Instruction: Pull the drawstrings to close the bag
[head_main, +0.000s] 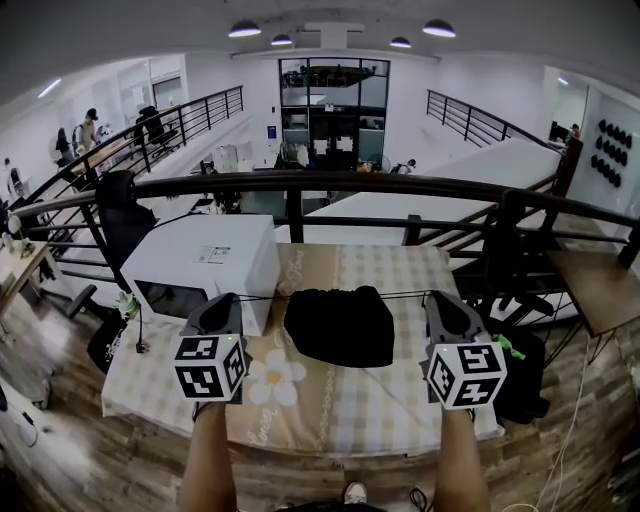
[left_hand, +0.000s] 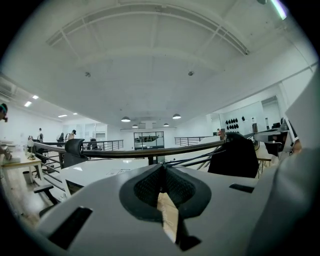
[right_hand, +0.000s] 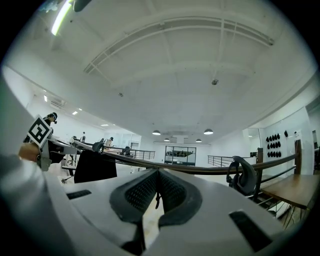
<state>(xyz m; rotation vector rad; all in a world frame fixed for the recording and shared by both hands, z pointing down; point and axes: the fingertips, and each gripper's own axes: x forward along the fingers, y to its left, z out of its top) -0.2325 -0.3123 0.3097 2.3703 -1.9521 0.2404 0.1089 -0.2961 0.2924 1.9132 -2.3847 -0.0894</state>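
Both my jaws are closed, each pinched on an end of the drawstring. The left gripper holds the end that runs out from the bag's left, and the right gripper holds the end on the other side. The cord stretches in a nearly straight line from one gripper, across the top of the bag, to the other.

The bag is black, soft and rounded. It lies in the middle of the bench, between my two grippers, on a checked cloth. Its mouth faces away from me and is puckered into small folds along the cord.

A white box stands just left of the bag and carries a label whose print is too small to read. A white flower is printed on the cloth in front of the bag. Faint lettering on the cloth behind the bag is also unreadable.
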